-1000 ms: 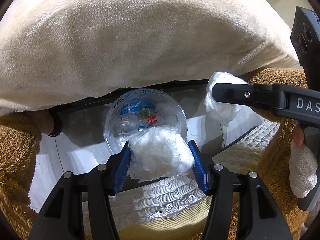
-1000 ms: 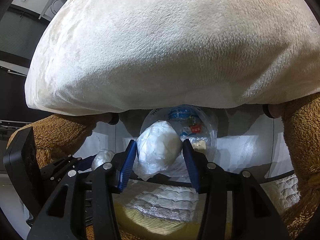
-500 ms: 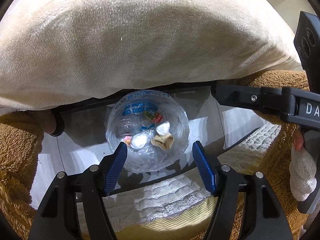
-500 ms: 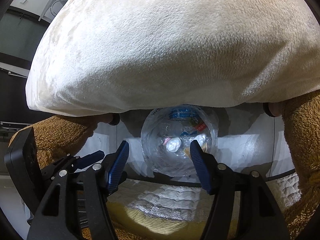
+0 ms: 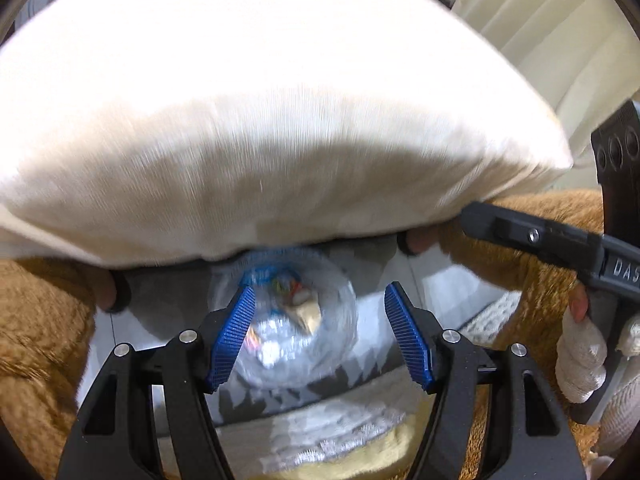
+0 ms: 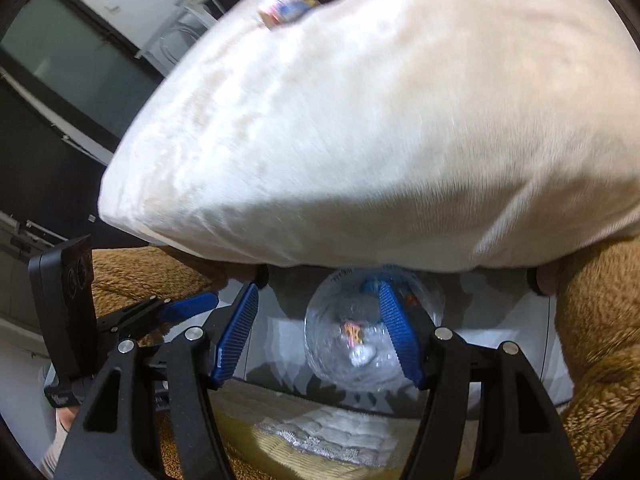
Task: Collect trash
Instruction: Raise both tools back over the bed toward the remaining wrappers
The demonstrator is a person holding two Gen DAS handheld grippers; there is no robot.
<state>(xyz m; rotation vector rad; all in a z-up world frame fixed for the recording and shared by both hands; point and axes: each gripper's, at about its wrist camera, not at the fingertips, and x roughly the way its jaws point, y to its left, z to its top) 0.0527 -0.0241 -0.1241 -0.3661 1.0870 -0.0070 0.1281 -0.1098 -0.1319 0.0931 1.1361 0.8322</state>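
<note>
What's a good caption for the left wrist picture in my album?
Empty left tongs hang open above a clear trash bag, under a big cream plush belly.

Left gripper (image 5: 318,334) in close: black plastic frame, two angled arms, each tipped with a bright blue ribbed pad (image 5: 233,336). Round silver screws sit on the arm joints, two a side. Triangular cut-outs lighten the lower frame. Over on the edge, the right gripper (image 6: 318,336) shows the same build: matte black arms, blue ridged pads, silver screw heads, and white letters "DAS" on its side, the rest cut off. A black block with round lenses rides on top of it. The hand (image 5: 580,356) on its grip wears a white knitted glove, fingertip bare.
</note>
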